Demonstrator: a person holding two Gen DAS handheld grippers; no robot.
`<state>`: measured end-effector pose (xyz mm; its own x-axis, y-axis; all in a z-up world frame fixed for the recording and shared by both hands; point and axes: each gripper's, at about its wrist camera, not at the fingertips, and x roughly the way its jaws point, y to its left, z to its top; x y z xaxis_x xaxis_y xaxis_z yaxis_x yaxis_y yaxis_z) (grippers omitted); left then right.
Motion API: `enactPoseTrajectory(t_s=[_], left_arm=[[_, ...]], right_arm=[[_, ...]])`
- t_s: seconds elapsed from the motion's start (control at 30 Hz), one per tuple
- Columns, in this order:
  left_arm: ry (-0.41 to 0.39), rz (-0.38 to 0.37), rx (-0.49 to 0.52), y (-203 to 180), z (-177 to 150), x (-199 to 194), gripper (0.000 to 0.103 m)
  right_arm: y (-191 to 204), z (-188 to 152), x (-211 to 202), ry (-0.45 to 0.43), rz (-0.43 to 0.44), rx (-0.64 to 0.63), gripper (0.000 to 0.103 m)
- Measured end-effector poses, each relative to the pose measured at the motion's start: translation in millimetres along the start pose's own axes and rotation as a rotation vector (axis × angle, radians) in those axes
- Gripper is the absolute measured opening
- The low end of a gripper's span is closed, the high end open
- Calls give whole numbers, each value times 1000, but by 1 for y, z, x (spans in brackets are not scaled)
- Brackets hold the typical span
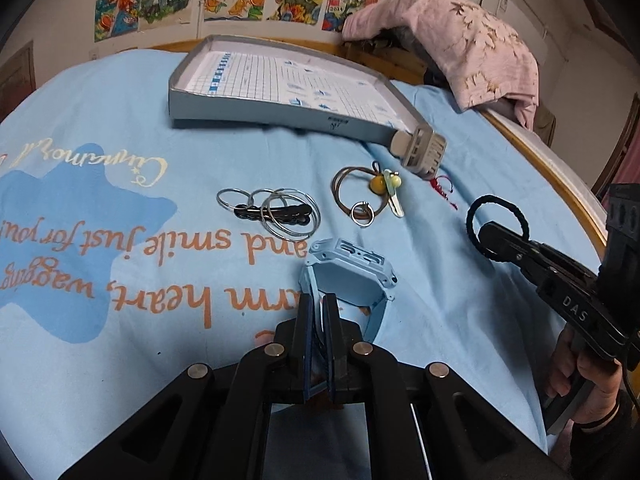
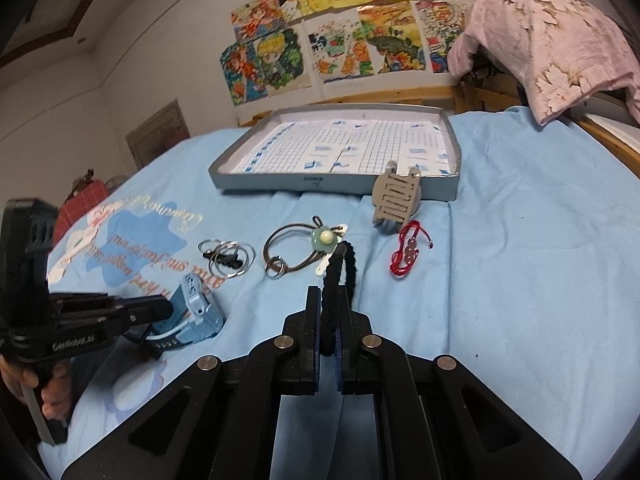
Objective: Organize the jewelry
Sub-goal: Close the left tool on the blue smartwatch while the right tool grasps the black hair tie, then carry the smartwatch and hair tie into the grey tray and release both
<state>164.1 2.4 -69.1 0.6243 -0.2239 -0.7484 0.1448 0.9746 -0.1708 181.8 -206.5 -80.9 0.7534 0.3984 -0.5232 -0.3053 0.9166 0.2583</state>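
My left gripper (image 1: 320, 306) is shut on the strap of a light blue watch (image 1: 348, 276), whose case tilts up just beyond the fingertips. In the right wrist view the same gripper (image 2: 162, 308) comes in from the left with the watch (image 2: 198, 312) at its tip. My right gripper (image 2: 329, 300) is shut on a black hair tie (image 2: 340, 276), whose loop stands up between the fingers. From the left wrist view, that gripper (image 1: 486, 236) is at the right with the hair tie (image 1: 498, 220) ringed around its tip.
A grey tray (image 1: 208, 108) (image 2: 336, 184) with a grid-paper lining lies at the far side of the blue sheet. Before it lie a grey claw clip (image 2: 396, 200), a red bracelet (image 2: 406, 256), a brown beaded hair tie (image 2: 304, 252), and silver rings with a black clip (image 2: 228, 258). A pink cloth (image 2: 552, 40) drapes the wooden frame.
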Motion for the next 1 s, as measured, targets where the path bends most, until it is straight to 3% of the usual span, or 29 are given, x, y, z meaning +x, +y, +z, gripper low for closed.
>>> enactPoseTrajectory(t_s=[0.13,0.4,0.53,1.0], left_arm=[[13,-13,9,0,1,2,4],[-55,-13,15,-1,0,-11,4],[-4,4,60,-5,1,-4,4],[91,2,45,4,8,16,6]], right_arm=[[5,0,-2,5,-9,-33,5],[8,0,-5,-6,-3,-49,5],[7,-1,-6,-11,1,-46,5],[8,-3,-4,-9,10,-40,5]])
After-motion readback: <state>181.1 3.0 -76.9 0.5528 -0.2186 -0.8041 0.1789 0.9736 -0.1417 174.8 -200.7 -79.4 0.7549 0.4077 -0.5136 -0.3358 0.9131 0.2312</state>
